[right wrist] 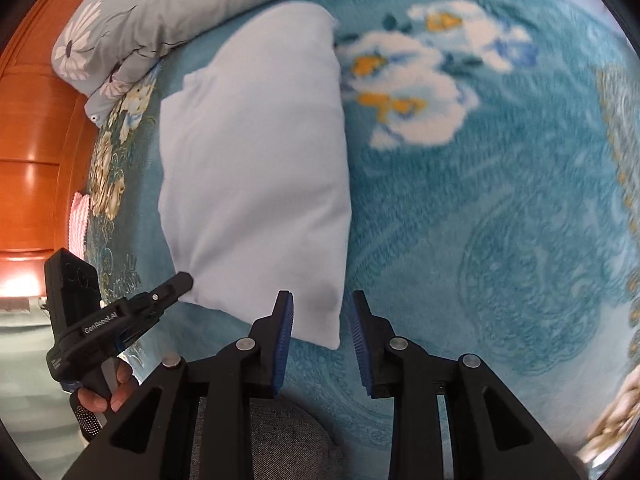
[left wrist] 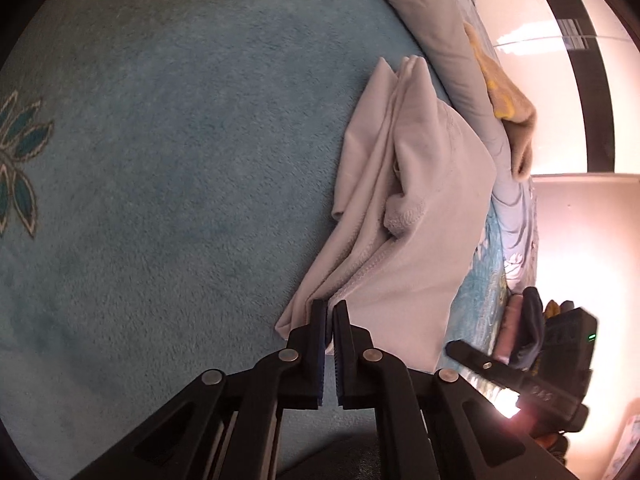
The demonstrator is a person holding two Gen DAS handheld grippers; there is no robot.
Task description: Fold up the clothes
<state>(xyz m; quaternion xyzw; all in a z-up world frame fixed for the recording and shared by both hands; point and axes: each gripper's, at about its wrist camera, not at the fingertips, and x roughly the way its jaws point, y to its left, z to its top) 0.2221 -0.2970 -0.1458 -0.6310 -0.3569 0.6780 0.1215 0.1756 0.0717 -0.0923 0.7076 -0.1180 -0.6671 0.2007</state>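
A pale grey-white garment [left wrist: 416, 200] lies loosely folded on the teal blanket [left wrist: 180, 160]. My left gripper [left wrist: 330, 310] is shut on its near edge, with creased cloth running up from between the pads. In the right wrist view the same garment [right wrist: 256, 160] looks like a smooth rectangle. My right gripper [right wrist: 322, 300] stands open over its near right corner; the cloth corner lies between the blue pads, which do not press it. The left gripper [right wrist: 182, 280], held by a hand [right wrist: 112, 392], pinches the near left corner. The right gripper [left wrist: 472, 356] shows at the right of the left wrist view.
A folded daisy-print quilt [right wrist: 120, 40] lies beyond the garment along the bed's edge. Orange wooden furniture [right wrist: 36, 120] stands to the left. The floral blanket [right wrist: 500, 220] spreads wide to the right. Grey trouser fabric [right wrist: 280, 440] sits under the right gripper.
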